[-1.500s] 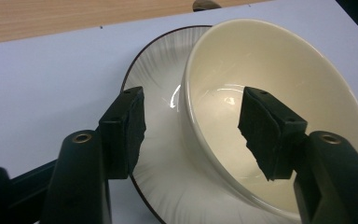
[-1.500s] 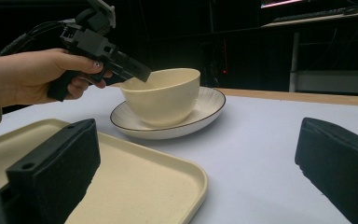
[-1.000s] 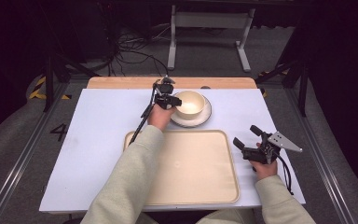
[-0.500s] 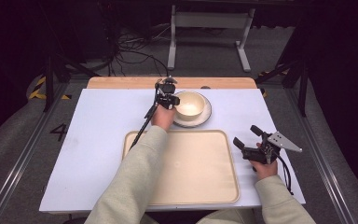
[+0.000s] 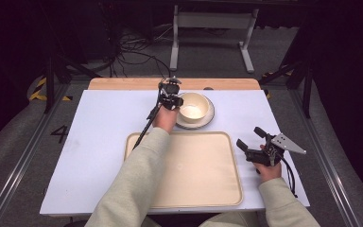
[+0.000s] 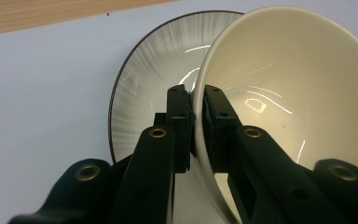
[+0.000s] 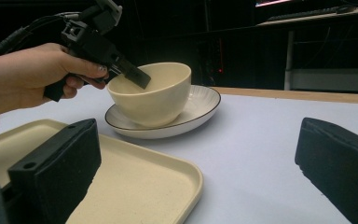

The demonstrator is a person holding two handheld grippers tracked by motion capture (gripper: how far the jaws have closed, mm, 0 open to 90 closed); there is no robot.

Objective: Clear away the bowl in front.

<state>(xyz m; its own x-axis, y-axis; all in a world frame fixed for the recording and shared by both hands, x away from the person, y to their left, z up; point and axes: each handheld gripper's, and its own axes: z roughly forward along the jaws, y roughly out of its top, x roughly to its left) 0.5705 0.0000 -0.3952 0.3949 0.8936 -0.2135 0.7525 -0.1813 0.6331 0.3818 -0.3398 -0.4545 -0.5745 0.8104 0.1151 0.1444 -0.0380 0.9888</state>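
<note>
The left gripper [image 5: 176, 101] has its two black jaws pinched tight on the near wall of the cream bowl [image 5: 194, 106], one jaw inside the rim and one outside, as the left gripper view shows up close. The jaws have just closed down onto that rim, with the bowl's wall between them. The bowl [image 7: 151, 93] sits on a white ribbed saucer with a dark edge [image 7: 200, 112], which spreads out beneath and beyond the jaws of that gripper. The left hand [image 7: 25, 74] grips the tool's handle, just beside the bowl.

The right gripper [image 5: 256, 142] rests well apart from the bowl, with its jaws spread wide and nothing between them; in its own view the two black pads stand at the far left and far right, and the bowl and saucer lie ahead between them. A beige tray [image 5: 203, 189] lies just beside this gripper, between the two hands, on the pale blue table [image 5: 99, 132].
</note>
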